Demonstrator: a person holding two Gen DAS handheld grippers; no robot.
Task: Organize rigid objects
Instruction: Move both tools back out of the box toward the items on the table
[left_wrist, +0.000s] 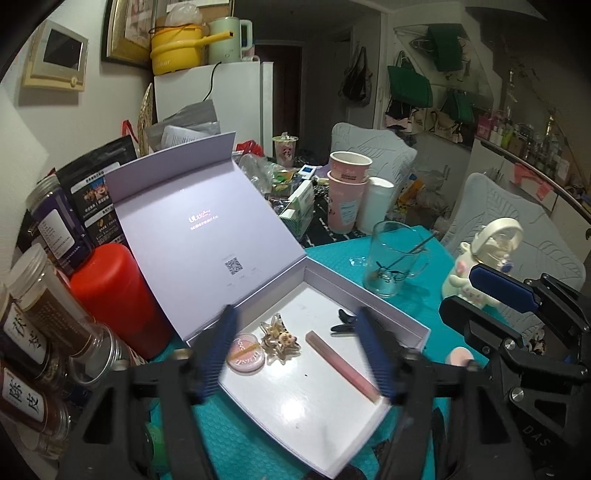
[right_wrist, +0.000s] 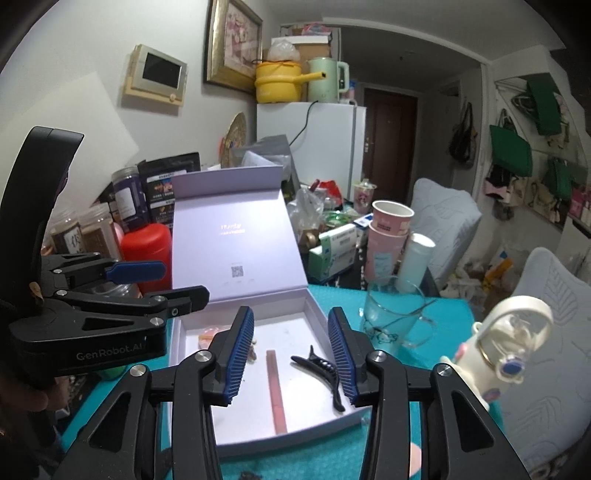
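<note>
Both wide-open grippers, left gripper (left_wrist: 301, 356) and right gripper (right_wrist: 291, 356), hover empty over box (right_wrist: 325, 314).

open white box (left_wrist: 373, 295) | inside flat: pink compact (left_wrist: 245, 354), gold clip (left_wrist: 279, 341), pink stick (left_wrist: 341, 365), black clip (right_wrist: 325, 373)

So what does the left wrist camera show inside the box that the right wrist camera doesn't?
Only the left wrist view shows the round pink compact and the gold star clip clearly; in the right view the right claw hides most of them. Only the right wrist view shows the whole black hair clip, unblocked. Both show the open white box, the pink stick, the glass mug, and both claws open, including the left claw.
</note>
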